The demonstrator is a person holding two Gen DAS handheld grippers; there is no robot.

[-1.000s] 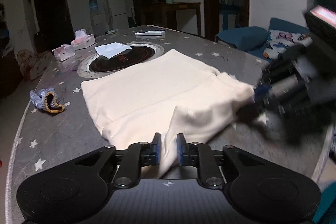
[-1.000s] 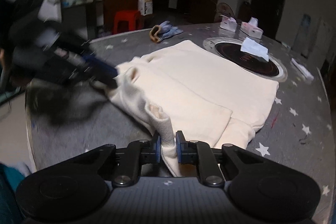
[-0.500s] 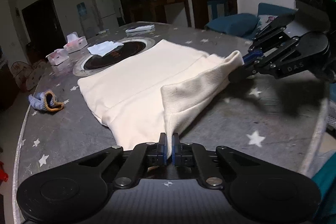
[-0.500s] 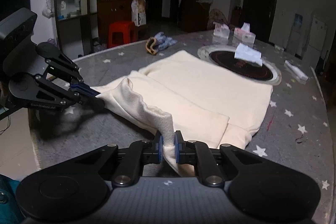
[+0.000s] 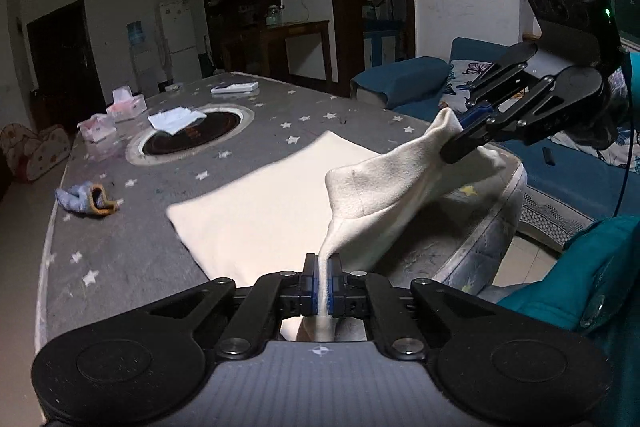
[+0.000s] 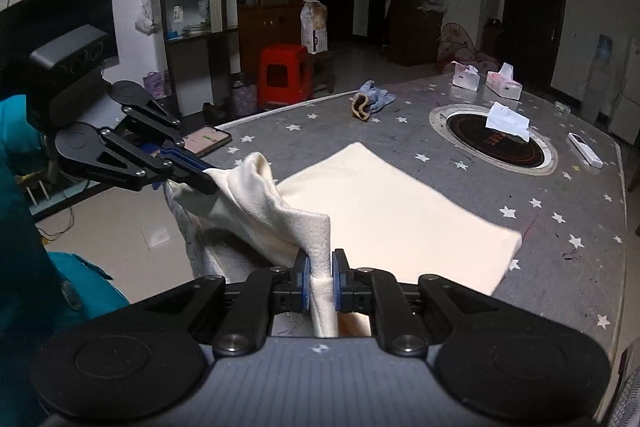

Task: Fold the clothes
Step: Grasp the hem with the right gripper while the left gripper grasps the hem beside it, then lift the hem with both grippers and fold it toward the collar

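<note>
Cream garment [image 5: 272, 211] lifted at its near edge, the rest lying flat on the star-patterned table [image 5: 120, 247].

The left gripper [image 5: 323, 279] and right gripper [image 6: 320, 277] each pinched a corner of it, jaws closed on cloth. A thin pinch might slip and drop an uneven fold. No writing was legible.

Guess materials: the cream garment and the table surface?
Cream garment: looks like soft fleece or brushed knit, matte; the lifted edge shows a fuzzy nap and drapes limply between both grippers. Table surface: probably a printed vinyl or fabric cover, grey with white stars, slight sheen, hanging over the edge.
</note>
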